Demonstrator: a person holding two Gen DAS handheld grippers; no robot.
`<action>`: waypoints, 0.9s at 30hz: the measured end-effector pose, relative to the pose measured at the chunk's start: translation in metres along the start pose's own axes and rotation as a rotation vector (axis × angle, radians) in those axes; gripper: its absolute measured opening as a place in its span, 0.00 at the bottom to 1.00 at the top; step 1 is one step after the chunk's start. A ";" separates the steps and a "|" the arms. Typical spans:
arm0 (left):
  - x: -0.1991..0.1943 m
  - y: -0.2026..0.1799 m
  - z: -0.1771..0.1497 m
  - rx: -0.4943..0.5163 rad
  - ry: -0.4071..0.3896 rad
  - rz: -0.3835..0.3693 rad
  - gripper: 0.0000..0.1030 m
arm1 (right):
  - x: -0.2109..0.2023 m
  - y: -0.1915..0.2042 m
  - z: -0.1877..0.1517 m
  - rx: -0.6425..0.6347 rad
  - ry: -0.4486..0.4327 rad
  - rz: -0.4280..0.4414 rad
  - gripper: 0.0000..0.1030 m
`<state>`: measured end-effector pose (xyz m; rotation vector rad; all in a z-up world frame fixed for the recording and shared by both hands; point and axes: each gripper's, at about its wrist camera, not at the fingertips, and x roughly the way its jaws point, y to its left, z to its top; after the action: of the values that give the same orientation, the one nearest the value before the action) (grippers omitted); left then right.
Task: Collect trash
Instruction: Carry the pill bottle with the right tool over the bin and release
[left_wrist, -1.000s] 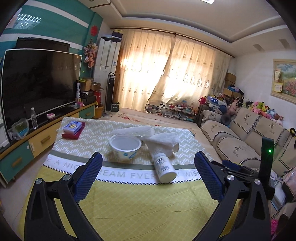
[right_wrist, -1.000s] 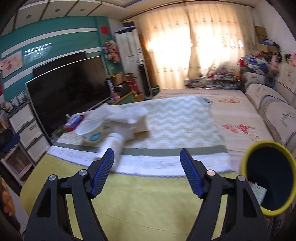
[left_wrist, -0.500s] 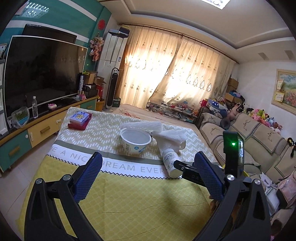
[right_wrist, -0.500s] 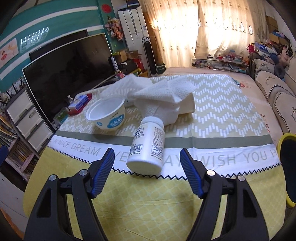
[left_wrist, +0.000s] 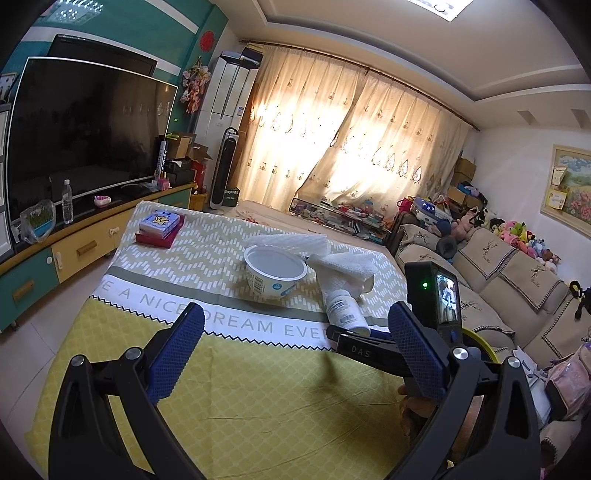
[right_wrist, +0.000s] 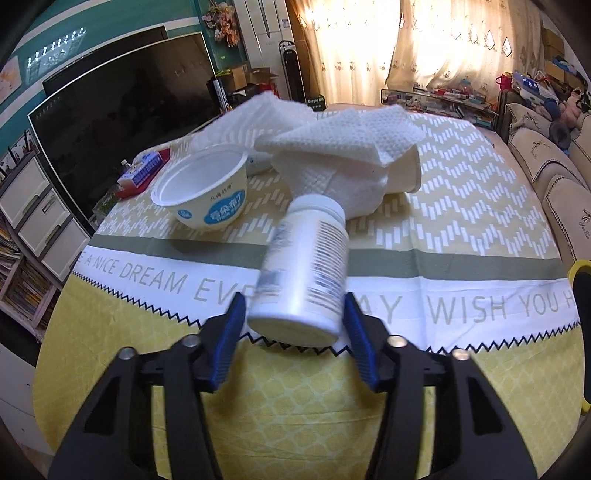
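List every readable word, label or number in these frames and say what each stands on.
"A NICE DREAM EVE…" and "WISH YOU H…": white band of the yellow printed tablecloth, cut off by the bottle and frame edge.
"DAS": black arm of the right gripper.
White plastic pill bottle: label too blurred.
White paper bowl: blue badge characters too small.

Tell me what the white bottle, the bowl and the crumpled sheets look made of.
Bottle: likely smooth plastic, opaque with a slight sheen and a printed label. Bowl: thin plastic or coated paper, glossy rolled rim; hard to tell which. Sheets: paper towel, matte with an embossed dimple pattern.
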<state>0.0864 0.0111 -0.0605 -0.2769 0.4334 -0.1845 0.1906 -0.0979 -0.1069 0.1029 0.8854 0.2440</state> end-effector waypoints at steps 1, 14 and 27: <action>0.001 0.000 0.000 -0.001 0.001 0.000 0.95 | 0.001 -0.001 -0.001 0.003 0.003 0.008 0.46; 0.006 -0.005 -0.004 0.015 0.015 -0.006 0.95 | -0.069 -0.024 -0.003 -0.025 -0.142 0.065 0.44; 0.012 -0.022 -0.006 0.047 0.032 -0.016 0.95 | -0.096 -0.034 -0.006 -0.031 -0.184 0.100 0.44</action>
<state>0.0921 -0.0141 -0.0633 -0.2320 0.4580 -0.2143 0.1330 -0.1553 -0.0449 0.1389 0.6936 0.3362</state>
